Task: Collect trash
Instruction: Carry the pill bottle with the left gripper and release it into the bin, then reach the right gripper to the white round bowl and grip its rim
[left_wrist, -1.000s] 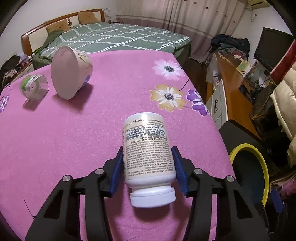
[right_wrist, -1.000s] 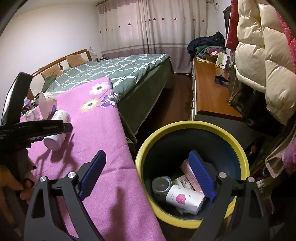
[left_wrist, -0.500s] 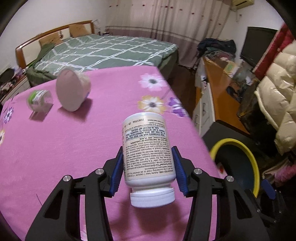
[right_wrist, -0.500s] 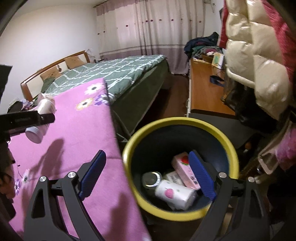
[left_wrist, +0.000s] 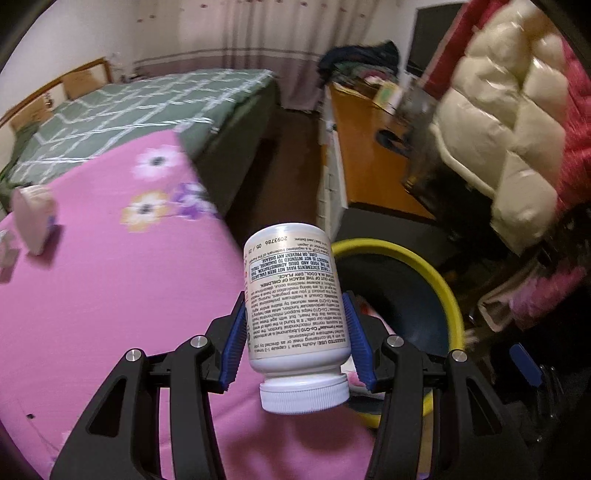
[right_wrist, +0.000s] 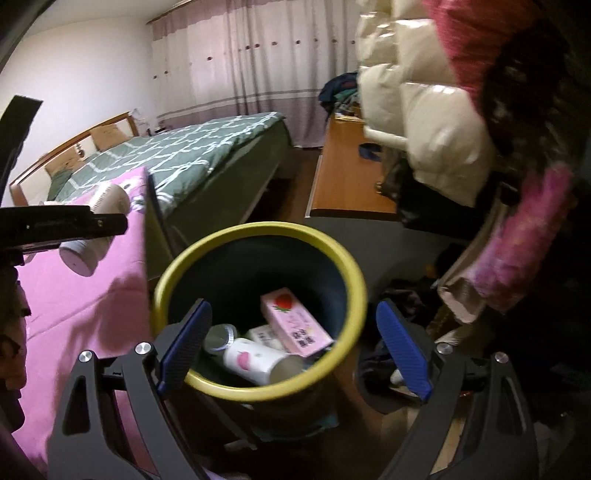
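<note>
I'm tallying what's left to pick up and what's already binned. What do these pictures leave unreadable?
- Cup and a smaller item on the pink cloth, left wrist view: motion blur and the frame edge hide what they are.
- Bin contents, right wrist view: the rim and right gripper fingers cover part; carton print too blurred to read.
- Bottle in the left gripper: front label faces away.
</note>
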